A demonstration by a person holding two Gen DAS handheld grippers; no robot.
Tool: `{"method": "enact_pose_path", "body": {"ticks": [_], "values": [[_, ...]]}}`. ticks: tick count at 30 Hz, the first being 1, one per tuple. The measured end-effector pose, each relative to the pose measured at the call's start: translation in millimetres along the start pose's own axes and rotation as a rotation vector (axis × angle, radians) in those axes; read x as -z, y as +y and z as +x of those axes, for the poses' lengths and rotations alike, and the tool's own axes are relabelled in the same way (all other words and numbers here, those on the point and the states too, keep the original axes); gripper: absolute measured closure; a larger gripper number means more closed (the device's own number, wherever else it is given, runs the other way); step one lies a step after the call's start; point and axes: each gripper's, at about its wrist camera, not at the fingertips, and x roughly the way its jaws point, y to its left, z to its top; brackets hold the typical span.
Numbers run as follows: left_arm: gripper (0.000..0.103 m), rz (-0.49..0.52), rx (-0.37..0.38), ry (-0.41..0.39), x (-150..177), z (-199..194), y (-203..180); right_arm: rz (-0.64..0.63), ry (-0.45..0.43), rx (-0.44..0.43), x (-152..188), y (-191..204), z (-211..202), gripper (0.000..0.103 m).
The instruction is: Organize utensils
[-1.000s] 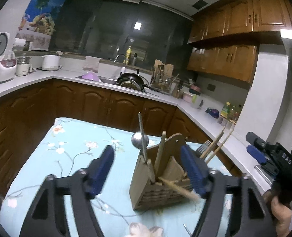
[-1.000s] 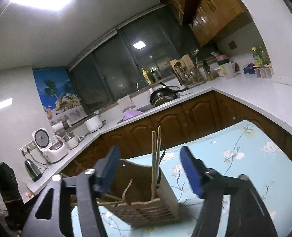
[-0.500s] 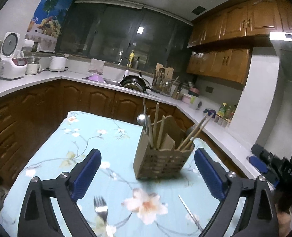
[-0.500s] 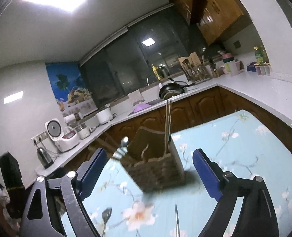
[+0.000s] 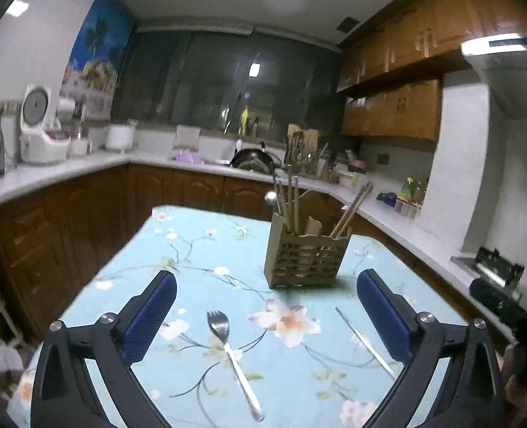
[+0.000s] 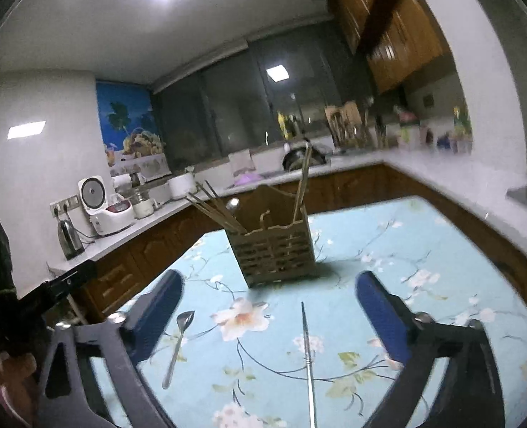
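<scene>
Two loose pieces lie on the floral blue tablecloth before the slatted wooden utensil caddy: a steel fork and a thin metal chopstick. Left gripper and right gripper are both opening, nothing between them. Risk: flat, slick metal may skid from the pads.
</scene>
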Motion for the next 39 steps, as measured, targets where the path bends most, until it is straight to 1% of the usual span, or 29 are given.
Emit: {"method": "enact_pose_path", "body": {"ticks": [2, 4, 7, 9, 12, 17, 19, 22, 27, 32, 39], "values": [[0.001, 0.033, -0.024, -0.004, 18, -10, -5, -0.043, -0.033, 0.034, 13, 9, -12, 0.0], [0.001, 0.047, -0.05, -0.021, 42, -21, -9, -0.073, -0.039, 0.07, 34, 16, -21, 0.0], [0.001, 0.083, -0.071, -0.016, 68, -28, -15, -0.107, -0.034, 0.071, 51, 21, -27, 0.0], [0.001, 0.115, -0.074, -0.009, 76, -29, -20, -0.146, -0.037, 0.076, 56, 26, -29, 0.0], [0.001, 0.154, -0.102, 0.026, 80, -27, -26, -0.163, -0.045, 0.094, 57, 25, -28, 0.0], [0.001, 0.142, -0.109, 0.048, 71, -27, -22, -0.153, -0.041, 0.116, 61, 21, -28, 0.0], [0.001, 0.143, -0.121, 0.061, 71, -25, -22, -0.145, -0.031, 0.131, 64, 17, -28, 0.0], [0.001, 0.132, -0.12, 0.073, 71, -25, -19, -0.115, -0.012, 0.151, 69, 8, -28, 0.0], [0.001, 0.129, -0.132, 0.068, 68, -25, -14, -0.088, -0.029, 0.183, 70, -3, -33, 0.0], [0.001, 0.124, -0.141, 0.063, 69, -28, -11, -0.085, -0.016, 0.174, 73, -6, -32, 0.0], [0.001, 0.129, -0.144, 0.065, 71, -26, -8, -0.093, -0.025, 0.164, 74, -5, -34, 0.0]]}}
